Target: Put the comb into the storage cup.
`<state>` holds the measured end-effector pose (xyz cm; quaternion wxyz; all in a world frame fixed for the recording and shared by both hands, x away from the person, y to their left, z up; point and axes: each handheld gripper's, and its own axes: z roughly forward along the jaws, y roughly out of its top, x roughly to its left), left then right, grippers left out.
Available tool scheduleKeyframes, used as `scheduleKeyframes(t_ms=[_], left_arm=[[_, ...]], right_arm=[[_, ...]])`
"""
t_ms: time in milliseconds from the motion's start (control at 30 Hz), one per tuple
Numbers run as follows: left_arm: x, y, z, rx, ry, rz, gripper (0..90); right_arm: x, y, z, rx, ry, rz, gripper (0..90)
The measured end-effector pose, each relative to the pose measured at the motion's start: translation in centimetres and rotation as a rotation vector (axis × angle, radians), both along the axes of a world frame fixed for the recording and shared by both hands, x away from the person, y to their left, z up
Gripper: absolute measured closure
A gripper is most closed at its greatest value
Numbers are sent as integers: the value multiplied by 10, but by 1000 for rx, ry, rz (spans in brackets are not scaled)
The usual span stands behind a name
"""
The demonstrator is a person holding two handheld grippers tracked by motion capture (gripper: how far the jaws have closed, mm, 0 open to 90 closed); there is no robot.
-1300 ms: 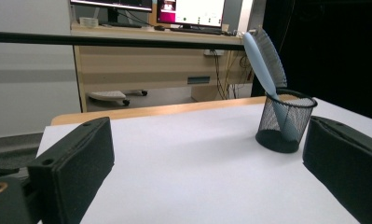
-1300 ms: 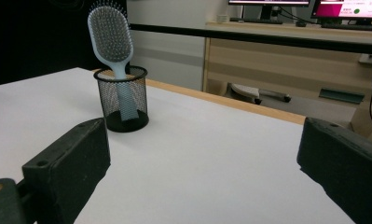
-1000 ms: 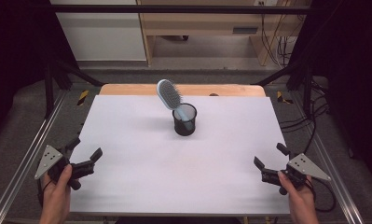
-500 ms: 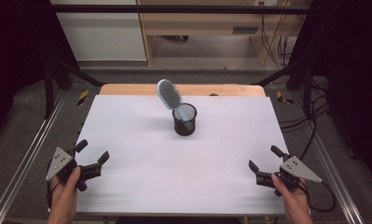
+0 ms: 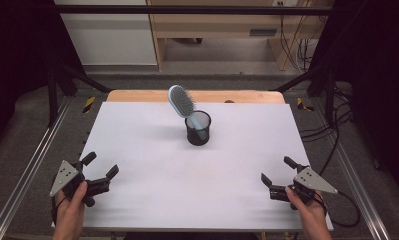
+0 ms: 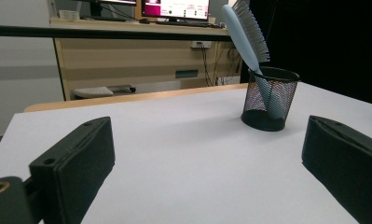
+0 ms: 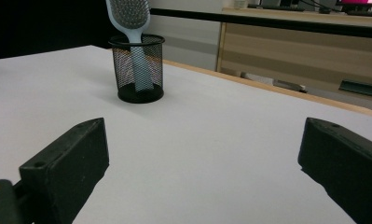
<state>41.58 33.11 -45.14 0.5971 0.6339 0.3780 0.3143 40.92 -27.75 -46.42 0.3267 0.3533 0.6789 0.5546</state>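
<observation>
At lower left my left gripper (image 5: 101,167) has slid inward along the table (image 5: 137,145) edge, jaws spread and empty. The brush (image 5: 183,102) stands handle-down in the cup (image 5: 198,128) at upper centre, well apart from both. At lower right my right gripper (image 5: 278,175), also spread, has drawn back toward me, so the work looks finished.

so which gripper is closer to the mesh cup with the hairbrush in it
Roughly level, the right perhaps slightly nearer. The left gripper sits at the table's near left corner, the right gripper at the near right, both well short of the mesh cup.
</observation>
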Motion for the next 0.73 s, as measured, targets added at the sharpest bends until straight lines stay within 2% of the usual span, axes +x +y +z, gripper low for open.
scheduleKeyframes(t_ms=[433, 533, 733], left_arm=[[-2, -13, -1, 19, -11, -47, 22], [-4, -16, 0, 11, -11, -49, 22], [-5, -14, 6, -21, -28, -21, 22]], right_arm=[[2, 9, -1, -2, -2, 35, 21], [5, 13, 0, 7, -1, 44, 22], [10, 20, -2, -18, 7, 56, 23]])
